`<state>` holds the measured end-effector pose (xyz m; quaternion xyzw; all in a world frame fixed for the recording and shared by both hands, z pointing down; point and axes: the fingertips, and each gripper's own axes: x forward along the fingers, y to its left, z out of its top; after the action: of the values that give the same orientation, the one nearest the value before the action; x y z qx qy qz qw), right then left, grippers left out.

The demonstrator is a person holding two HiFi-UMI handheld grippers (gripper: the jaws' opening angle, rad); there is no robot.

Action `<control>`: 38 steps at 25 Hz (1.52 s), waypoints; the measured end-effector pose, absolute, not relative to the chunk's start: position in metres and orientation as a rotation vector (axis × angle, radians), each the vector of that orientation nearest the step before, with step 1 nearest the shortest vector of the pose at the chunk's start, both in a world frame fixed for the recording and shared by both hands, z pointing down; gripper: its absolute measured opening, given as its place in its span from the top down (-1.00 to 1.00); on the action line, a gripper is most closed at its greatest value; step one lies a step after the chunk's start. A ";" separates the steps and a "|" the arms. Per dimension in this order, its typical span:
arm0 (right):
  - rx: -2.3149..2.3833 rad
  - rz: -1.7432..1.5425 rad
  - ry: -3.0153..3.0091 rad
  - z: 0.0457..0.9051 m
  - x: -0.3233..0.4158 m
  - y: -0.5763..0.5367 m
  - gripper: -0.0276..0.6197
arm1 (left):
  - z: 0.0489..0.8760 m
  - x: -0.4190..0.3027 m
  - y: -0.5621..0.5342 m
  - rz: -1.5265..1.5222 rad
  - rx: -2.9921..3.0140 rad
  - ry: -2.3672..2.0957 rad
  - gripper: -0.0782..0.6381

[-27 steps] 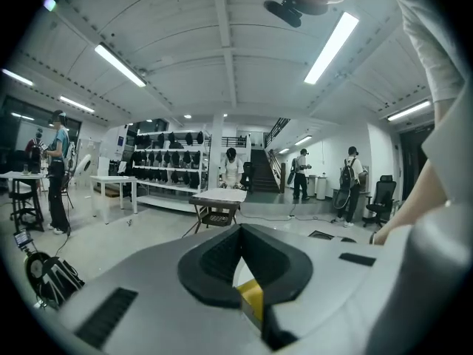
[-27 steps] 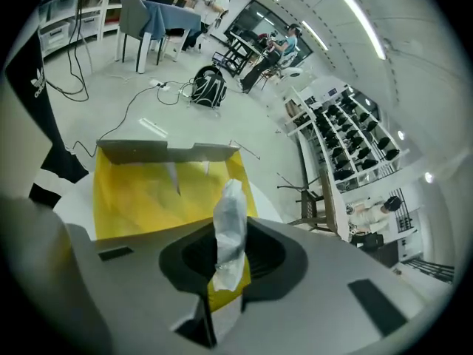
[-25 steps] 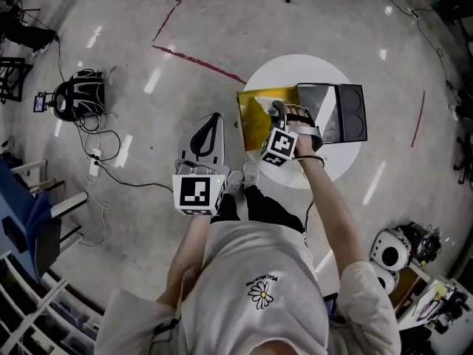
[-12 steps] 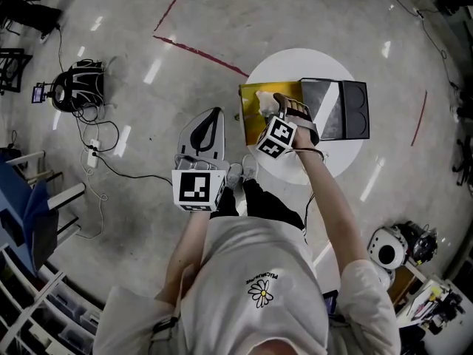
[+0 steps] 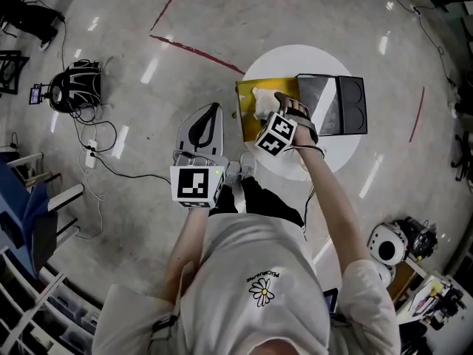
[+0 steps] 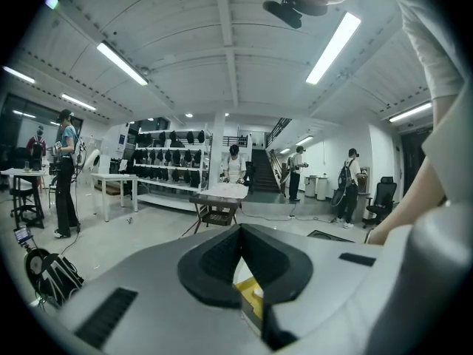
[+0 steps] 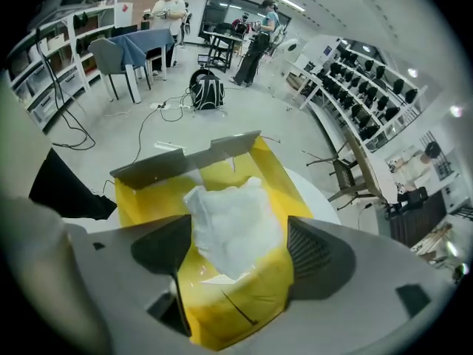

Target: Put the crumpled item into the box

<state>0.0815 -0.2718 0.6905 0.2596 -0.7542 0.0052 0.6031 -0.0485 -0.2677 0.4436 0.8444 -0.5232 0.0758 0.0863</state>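
In the head view, one round white table [image 5: 325, 161] carries one yellow box [image 5: 247, 117], open at the top, with one crumpled white item [image 5: 263, 100] lying inside it. The right gripper [image 5: 275, 109] hangs over the box beside the item, while the left gripper [image 5: 211, 114] is held well apart from the table, over the floor. One backpack [image 5: 74, 87] sits on the floor far to the left. In the left gripper view, the left gripper [image 6: 239, 235] has its two fingers [image 6: 214, 261] clenched tip to tip with nothing between them. A sliver of the yellow box [image 6: 250, 296] shows below, and at least four people [image 6: 65, 172] stand in the hall behind. In the right gripper view, the right gripper [image 7: 240, 254] has its two fingers [image 7: 319, 261] spread wide, having just been opening. The crumpled white item [image 7: 235, 224] lies released between them, resting in the yellow box [image 7: 244, 309]. Two people [image 7: 166, 9] and one backpack [image 7: 207, 91] show farther off.
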 end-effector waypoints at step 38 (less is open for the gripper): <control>1.972 0.177 -2.347 0.337 0.127 -0.229 0.87 | 0.350 -0.010 -0.222 0.018 2.823 -1.424 0.78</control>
<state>0.1273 -0.2294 0.3370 0.6417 -0.7640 0.0576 0.0355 -0.0102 -0.2216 0.3500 0.8928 -0.4504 0.0056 -0.0102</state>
